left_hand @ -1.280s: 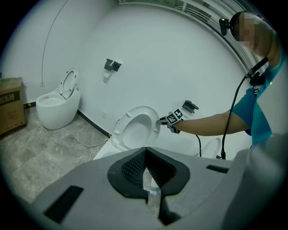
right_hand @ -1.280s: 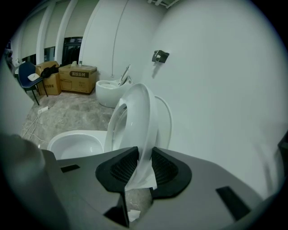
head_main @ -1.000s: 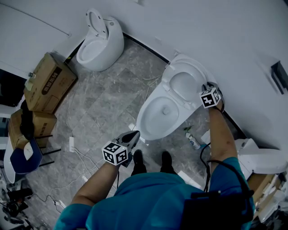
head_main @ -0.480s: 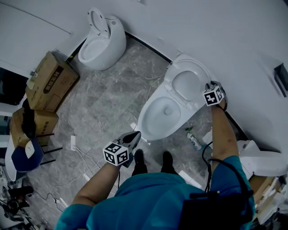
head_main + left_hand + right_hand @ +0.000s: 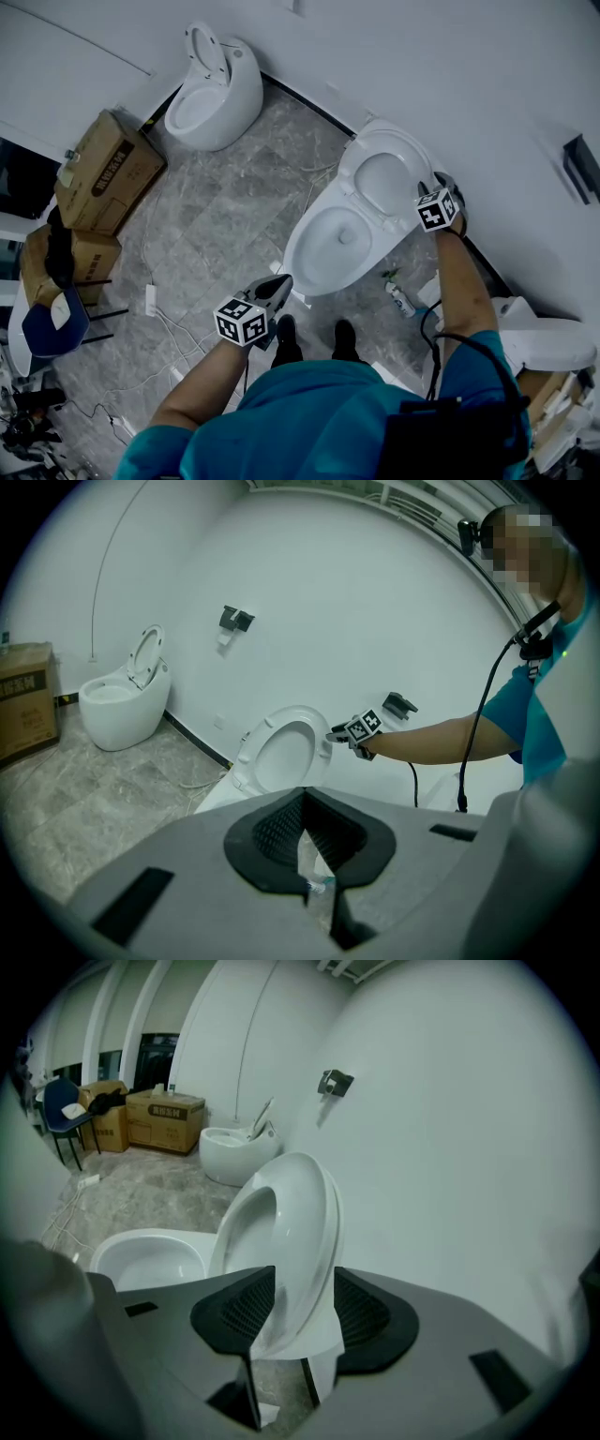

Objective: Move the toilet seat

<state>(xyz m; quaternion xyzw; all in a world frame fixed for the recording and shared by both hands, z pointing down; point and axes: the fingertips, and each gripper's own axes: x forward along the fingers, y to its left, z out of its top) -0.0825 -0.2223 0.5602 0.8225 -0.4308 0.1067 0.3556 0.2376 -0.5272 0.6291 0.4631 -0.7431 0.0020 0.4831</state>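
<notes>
Straddles the raised seat (image 5: 286, 1232) with the right gripper (image 5: 292, 1305), jaws half apart and just opened further, rim loose between the pads. Stands the seat upright near the wall (image 5: 450, 66), right of centre in the head view, above the bowl (image 5: 328, 248). Holds the left gripper (image 5: 277, 283) at lower centre, jaws together, empty. Shows print on the boxes (image 5: 103, 169) at left, unreadable. Elsewhere: grey marbled floor (image 5: 216, 216), cables (image 5: 173, 328), second toilet (image 5: 211, 89) at upper left.

Bare showroom-like room, two toilets (image 5: 211, 89) by white wall (image 5: 450, 66), cardboard boxes (image 5: 103, 173), loose cables (image 5: 178, 333)
</notes>
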